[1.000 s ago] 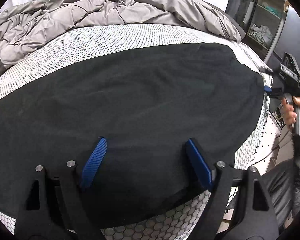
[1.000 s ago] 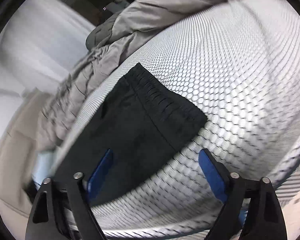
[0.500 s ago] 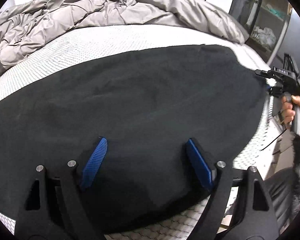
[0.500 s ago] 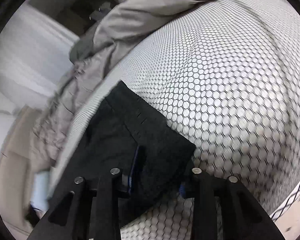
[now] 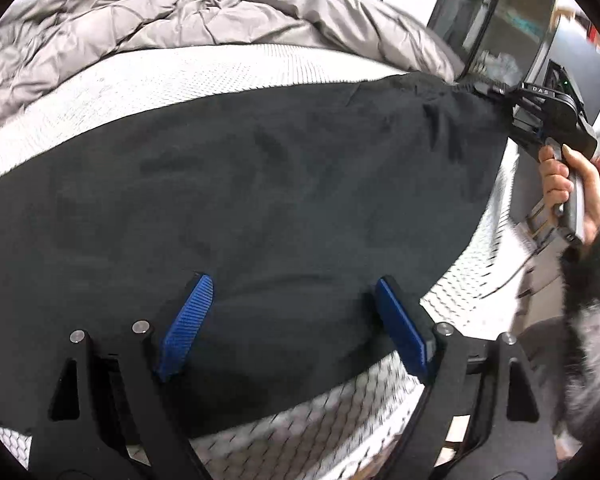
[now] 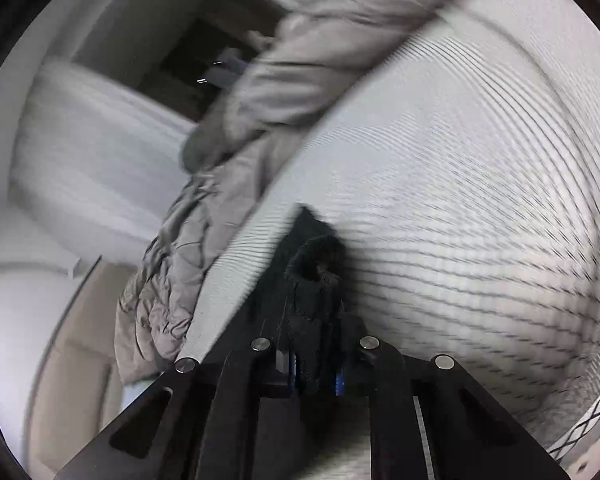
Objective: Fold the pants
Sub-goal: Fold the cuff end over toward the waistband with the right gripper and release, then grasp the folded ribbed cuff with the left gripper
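The right gripper (image 6: 316,376) is clamped on a bunched corner of the pants (image 5: 260,208), its jaws having just closed on the cloth; in the left wrist view it sits at two o'clock, held by a hand (image 5: 572,184) in a furry sleeve (image 5: 588,280), with that corner raised off the bed (image 5: 160,80). The left gripper (image 5: 296,324) hangs wide apart over the near edge of the pants at six o'clock, with nothing between its blue pads. The black pants lie spread flat across the honeycomb-patterned bed. A rumpled grey duvet (image 5: 180,20) is heaped along the far side at twelve o'clock.
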`<state>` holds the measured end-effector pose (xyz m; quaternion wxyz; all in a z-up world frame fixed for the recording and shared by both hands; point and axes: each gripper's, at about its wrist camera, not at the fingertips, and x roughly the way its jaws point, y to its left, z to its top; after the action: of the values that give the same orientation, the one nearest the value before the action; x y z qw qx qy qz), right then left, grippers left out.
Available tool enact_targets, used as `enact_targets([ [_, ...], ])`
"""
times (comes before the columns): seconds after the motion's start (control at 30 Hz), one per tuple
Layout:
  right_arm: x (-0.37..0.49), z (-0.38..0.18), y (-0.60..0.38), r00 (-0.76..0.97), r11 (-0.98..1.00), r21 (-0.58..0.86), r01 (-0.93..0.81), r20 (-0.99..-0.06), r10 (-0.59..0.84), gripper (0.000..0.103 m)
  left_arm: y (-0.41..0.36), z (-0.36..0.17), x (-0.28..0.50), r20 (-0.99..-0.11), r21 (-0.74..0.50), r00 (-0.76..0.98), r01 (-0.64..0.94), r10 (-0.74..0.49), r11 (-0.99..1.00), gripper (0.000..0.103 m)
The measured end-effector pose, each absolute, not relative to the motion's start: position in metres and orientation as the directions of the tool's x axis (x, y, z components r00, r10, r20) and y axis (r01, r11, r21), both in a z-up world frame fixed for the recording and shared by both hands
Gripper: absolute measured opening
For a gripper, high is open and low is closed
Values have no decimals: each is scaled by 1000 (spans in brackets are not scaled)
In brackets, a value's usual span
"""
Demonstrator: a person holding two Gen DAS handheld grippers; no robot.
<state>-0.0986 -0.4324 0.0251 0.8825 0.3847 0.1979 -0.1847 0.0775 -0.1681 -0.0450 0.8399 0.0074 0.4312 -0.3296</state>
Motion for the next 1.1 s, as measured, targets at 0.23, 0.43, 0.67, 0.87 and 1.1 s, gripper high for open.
enact_targets([
  [0.23,20,75,-266,860,899,421,118,-497,120,12,-66,-29,80,-686,-313,543,381,-484,870,82],
  [0.43,106,17,-139,589,905,348,-245,-688,424,63,24,-30,84,-701,-320,636,124,-323,939,82],
  [0.67,32,-27,-192,576,995,98,-14,-813,89,62,8,-30,87,-703,-321,601,209,-380,924,82],
  [0.87,-33,-41,-246,509,991,69,112,-861,3,61,-28,-25,79,-712,-274,570,313,-410,910,82],
  [1.1,-40,-22,-286,661,939,276,205,-746,74,62,-50,-30,121,-677,-521,409,321,-612,791,81],
])
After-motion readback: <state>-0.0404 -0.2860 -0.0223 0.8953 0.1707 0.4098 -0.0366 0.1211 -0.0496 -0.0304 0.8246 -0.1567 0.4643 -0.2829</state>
